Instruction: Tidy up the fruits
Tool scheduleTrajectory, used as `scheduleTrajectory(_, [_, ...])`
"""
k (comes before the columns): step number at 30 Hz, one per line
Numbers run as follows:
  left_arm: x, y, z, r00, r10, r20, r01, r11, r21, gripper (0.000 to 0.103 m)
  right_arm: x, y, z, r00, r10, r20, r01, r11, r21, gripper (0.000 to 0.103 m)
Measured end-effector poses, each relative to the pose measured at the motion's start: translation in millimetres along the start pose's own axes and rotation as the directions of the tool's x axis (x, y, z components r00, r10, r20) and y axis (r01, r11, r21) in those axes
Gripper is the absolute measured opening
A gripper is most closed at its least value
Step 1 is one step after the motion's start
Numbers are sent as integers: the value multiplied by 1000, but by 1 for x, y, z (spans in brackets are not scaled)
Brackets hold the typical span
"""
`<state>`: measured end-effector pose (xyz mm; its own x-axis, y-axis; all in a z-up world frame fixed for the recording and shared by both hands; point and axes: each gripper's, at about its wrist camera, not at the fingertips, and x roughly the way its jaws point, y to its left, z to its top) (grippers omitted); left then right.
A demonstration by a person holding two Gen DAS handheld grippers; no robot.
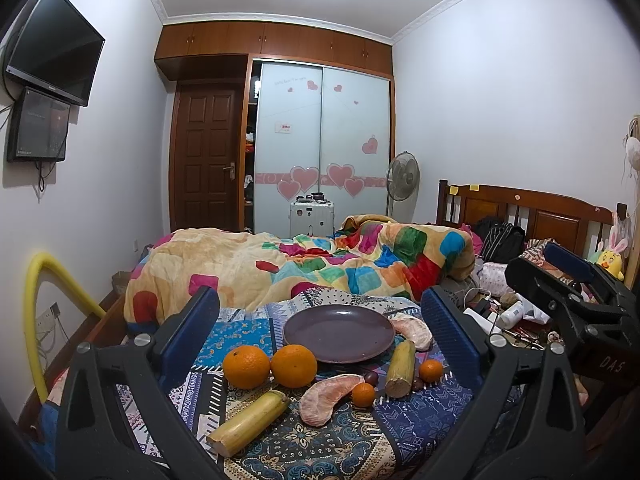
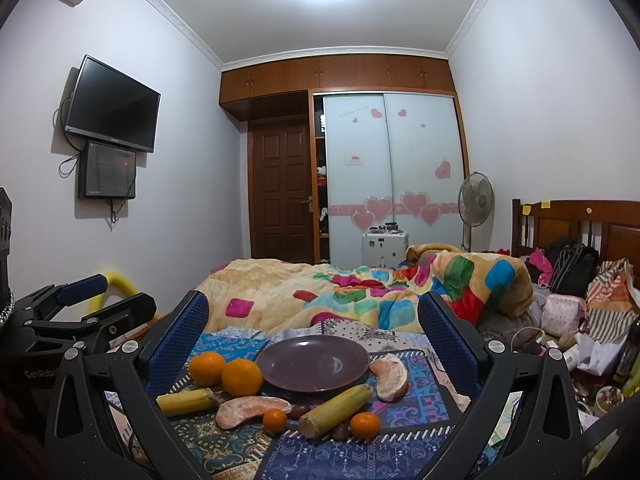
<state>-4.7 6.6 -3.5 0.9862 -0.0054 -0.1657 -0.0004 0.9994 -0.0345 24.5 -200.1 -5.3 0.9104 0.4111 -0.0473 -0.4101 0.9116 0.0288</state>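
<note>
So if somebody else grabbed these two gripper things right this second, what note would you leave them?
Left gripper: open, holding nothing. Right gripper: open, holding nothing.
Purple plate lies bare on the patterned cloth.
Around it on the cloth: two big oranges, two small ones, two pomelo segments, two yellow stalk pieces, some small dark fruits.
Done: nothing visibly sorted yet.
Left: all of it, probably onto the plate.

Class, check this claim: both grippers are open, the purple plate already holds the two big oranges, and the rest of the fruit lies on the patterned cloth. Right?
Not quite. The purple plate is empty; the two big oranges sit on the cloth beside it, as the right wrist view shows. The rest stands.
</note>
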Motion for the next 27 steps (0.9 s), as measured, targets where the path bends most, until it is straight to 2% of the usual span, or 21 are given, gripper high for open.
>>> scheduleTrajectory(27, [5,-5,-3,1000,3,-3,-3,1000,-7,103,1,4,-2,1000,8,1,-8,1000,3,103])
